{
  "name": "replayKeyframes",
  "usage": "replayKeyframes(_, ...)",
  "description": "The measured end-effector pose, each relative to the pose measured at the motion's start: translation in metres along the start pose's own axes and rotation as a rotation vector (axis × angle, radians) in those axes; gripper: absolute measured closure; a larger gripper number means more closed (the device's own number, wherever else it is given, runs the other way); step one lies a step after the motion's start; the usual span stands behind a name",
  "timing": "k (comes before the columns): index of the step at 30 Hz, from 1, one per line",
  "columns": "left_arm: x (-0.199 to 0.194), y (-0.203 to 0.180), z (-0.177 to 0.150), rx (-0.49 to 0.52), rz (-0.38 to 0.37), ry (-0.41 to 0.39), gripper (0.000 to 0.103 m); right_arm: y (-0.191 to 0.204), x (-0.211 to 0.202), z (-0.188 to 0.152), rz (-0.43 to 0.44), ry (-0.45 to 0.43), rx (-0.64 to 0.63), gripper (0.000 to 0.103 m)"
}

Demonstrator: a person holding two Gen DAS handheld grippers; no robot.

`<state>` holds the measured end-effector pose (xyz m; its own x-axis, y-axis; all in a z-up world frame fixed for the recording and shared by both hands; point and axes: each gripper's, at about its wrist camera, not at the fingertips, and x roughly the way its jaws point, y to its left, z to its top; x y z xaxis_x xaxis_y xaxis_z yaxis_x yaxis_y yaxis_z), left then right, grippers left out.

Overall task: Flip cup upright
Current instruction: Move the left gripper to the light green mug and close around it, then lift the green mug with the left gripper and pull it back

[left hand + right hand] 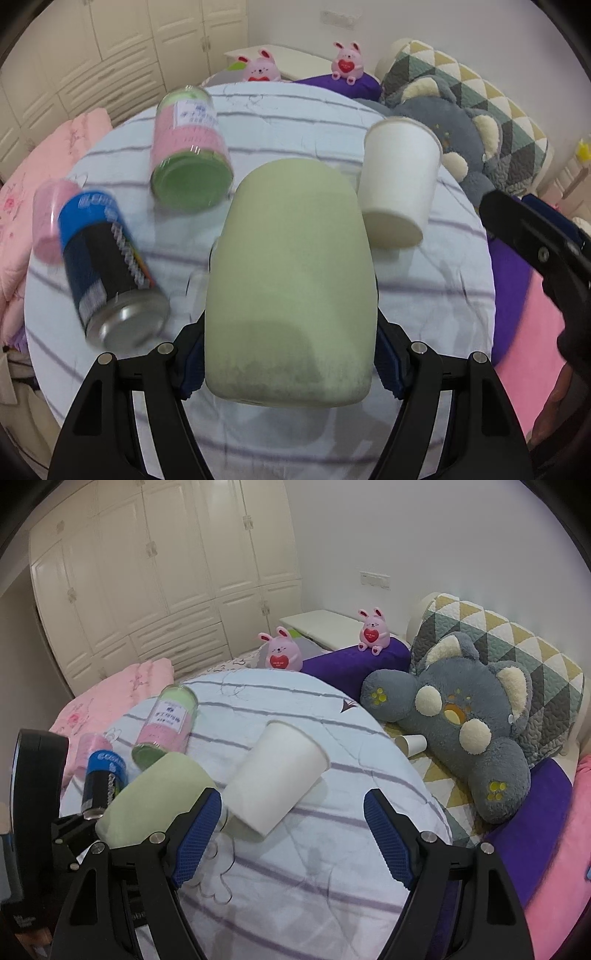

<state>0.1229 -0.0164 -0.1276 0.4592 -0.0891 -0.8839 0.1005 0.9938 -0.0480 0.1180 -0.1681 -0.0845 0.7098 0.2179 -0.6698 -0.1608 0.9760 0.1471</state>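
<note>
Pale green and matte, the cup (291, 280) sat clamped between the blue pads of the left gripper (290, 354), held clear of the striped bedcover (436, 295) with its length running away from the camera; the rounded far end looked closed, though where the mouth faced could not be told. It seemed stiff and fairly heavy, ceramic or thick plastic by its look, and the dull finish probably gave the pads decent friction. A grip across the mid-body, as here, seemed the sensible place, since the rounded end would likely slip out.

The right gripper (293, 834) hung wide open and empty, aimed at a white paper cup (275, 779) that lay tilted on the bedcover just beside the green one. That paper cup would be light and easily crushed. Left of the green cup lay a blue-and-black can (110, 269) and a pink-and-green jar (190, 147), both on their sides and likely to roll on the soft bedding. These crowded the landing spot, so setting the cup upright would probably call for the open patch nearer the camera. A grey plush bear (465, 716) and two pink rabbit toys (282, 653) sat well apart.
</note>
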Motion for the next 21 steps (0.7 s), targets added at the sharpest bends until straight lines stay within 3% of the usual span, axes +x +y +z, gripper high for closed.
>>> replayKeyframes(16, -0.025, 0.006, -0.056, -0.04, -0.003, -0.005, 0.028, 0.031, -0.023, -0.029, 0.058, 0.043, -0.034, 0.022)
replayKeyframes(21, -0.036, 0.006, -0.059, -0.032, 0.014, -0.037, 0.021, 0.034, -0.029, -0.038, 0.037, 0.045, -0.04, 0.022)
